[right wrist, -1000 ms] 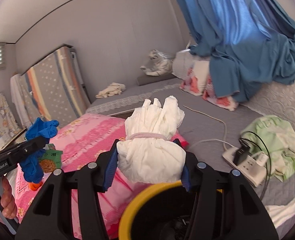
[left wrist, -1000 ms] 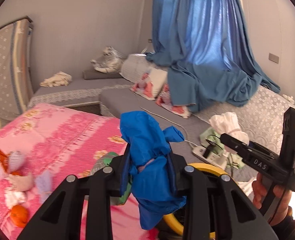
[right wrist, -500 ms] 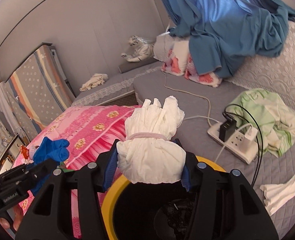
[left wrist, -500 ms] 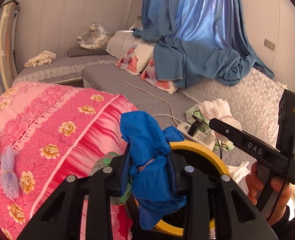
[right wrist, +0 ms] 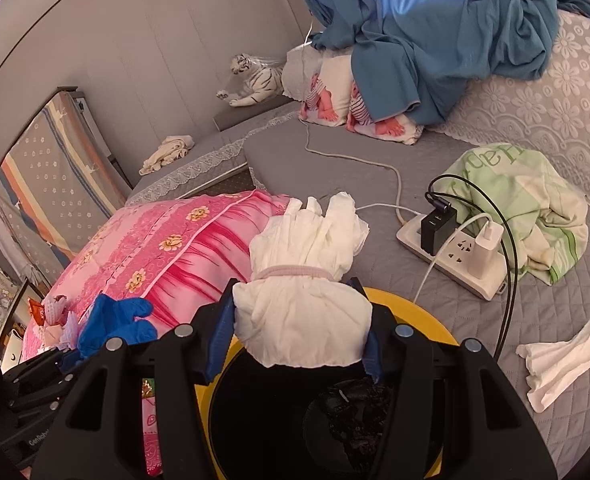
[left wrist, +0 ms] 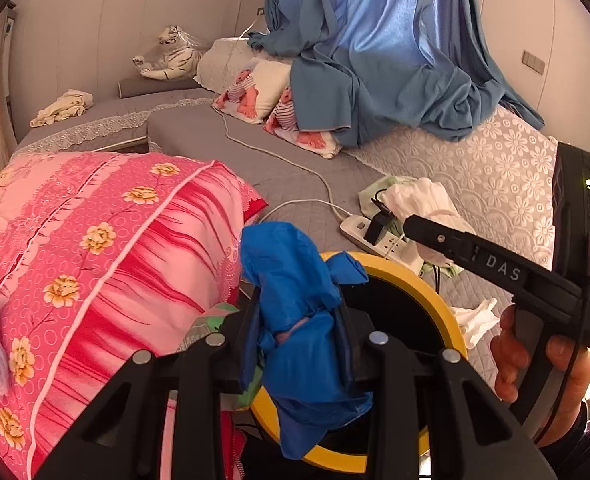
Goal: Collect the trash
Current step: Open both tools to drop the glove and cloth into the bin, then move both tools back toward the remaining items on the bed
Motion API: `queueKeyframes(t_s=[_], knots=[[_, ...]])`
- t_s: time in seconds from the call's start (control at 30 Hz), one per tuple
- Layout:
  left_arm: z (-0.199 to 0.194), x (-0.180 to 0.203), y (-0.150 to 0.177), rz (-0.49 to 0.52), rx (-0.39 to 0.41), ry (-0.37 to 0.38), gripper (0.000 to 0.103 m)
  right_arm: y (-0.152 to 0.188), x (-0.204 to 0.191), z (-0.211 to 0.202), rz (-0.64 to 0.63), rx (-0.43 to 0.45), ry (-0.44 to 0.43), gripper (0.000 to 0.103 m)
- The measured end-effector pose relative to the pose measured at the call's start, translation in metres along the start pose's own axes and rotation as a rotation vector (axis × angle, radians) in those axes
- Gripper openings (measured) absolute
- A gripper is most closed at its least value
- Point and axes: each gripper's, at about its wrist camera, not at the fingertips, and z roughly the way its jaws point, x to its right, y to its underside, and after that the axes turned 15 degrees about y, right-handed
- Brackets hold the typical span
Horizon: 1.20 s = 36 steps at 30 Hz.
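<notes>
My left gripper (left wrist: 301,336) is shut on a crumpled blue glove bundle (left wrist: 295,304), held over the near rim of a yellow-rimmed black bin (left wrist: 423,292). My right gripper (right wrist: 299,320) is shut on a white wad tied with a pink band (right wrist: 303,280), hanging over the same yellow-rimmed bin (right wrist: 415,312), which holds dark trash (right wrist: 359,408). In the left wrist view the right gripper (left wrist: 419,226) carries the white wad (left wrist: 423,200) just beyond the bin. In the right wrist view the blue glove bundle (right wrist: 113,320) shows at lower left. A crumpled white tissue (right wrist: 563,360) lies on the grey bedding.
A pink flowered quilt (left wrist: 95,248) lies left of the bin with small wrappers (right wrist: 51,312) on it. A white power strip (right wrist: 451,264) with plugs and cables sits beyond the bin, beside a green-white cloth (right wrist: 535,208). Blue curtain (left wrist: 375,60), pillows and a toy tiger (left wrist: 171,56) lie farther back.
Both grippers have come down and tilted toward the bin, whose opening now fills more of each view. Each still holds its bundle.
</notes>
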Motion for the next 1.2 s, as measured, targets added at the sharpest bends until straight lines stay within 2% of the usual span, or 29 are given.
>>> queueKeyframes(t_s=[0.27,0.33,0.4,0.5,0.97,1.2], knots=[[0.007,0.000,0.000,-0.003,-0.017,0.002,0.031,-0.001,0.004,0.002,0.010,-0.007,0.009,0.053],[0.007,-0.001,0.000,-0.008,-0.015,0.002,0.038,-0.001,0.004,0.003,0.011,-0.008,0.013,0.057],[0.007,-0.002,0.000,-0.015,-0.007,-0.005,0.054,-0.001,0.004,0.003,0.012,-0.007,0.024,0.063],[0.003,-0.004,0.001,-0.011,0.022,-0.031,0.067,-0.002,0.006,0.004,0.021,-0.010,0.034,0.068],[-0.031,-0.036,0.002,-0.071,0.090,-0.091,0.069,-0.005,-0.005,0.003,0.008,-0.008,0.011,0.068],[-0.051,-0.044,0.005,-0.060,0.125,-0.141,0.069,-0.006,-0.023,-0.002,-0.021,0.001,-0.008,0.068]])
